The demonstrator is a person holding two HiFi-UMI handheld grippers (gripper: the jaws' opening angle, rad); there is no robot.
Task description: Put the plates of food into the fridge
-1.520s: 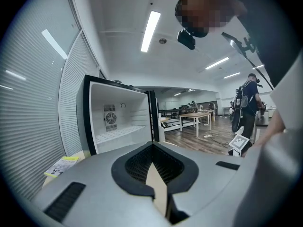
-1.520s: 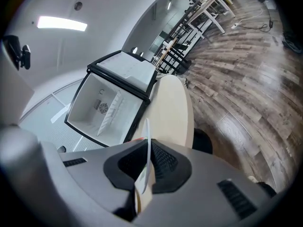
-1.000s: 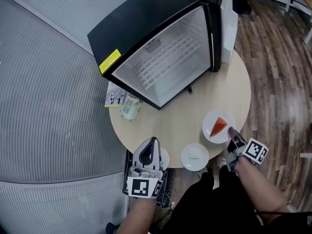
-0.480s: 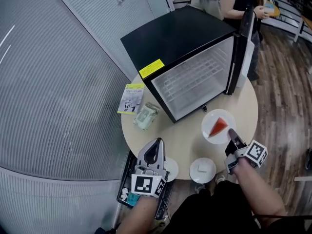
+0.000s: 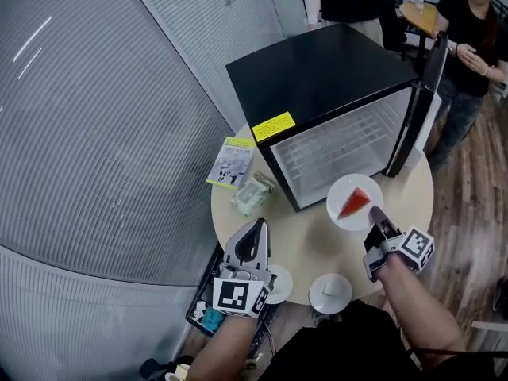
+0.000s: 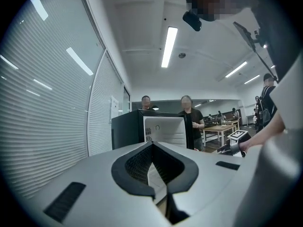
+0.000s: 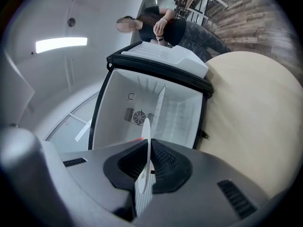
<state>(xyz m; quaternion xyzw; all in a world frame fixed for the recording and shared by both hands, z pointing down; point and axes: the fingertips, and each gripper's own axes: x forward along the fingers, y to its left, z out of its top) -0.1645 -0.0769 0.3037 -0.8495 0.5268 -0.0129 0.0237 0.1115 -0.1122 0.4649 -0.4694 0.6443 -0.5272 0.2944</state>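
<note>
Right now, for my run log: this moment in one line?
right gripper shut on plate with red slice | plate facing open fridge | left gripper shut | two more plates on table

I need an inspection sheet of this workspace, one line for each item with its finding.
Surface: round light table, carrying everything.
Job's things: black fridge on the table, door open, shelf bare; plate with red wedge held before it; plate with white piece and small plate at the table's near edge.
Clutter: booklet and crumpled clear bag beside the fridge.
Grippers: left gripper shut, empty, above the small plate; right gripper shut on the plate with red wedge at its rim.
Cables: nothing seen.
Surroundings: ribbed glass wall, wooden floor, two people behind the fridge.
</note>
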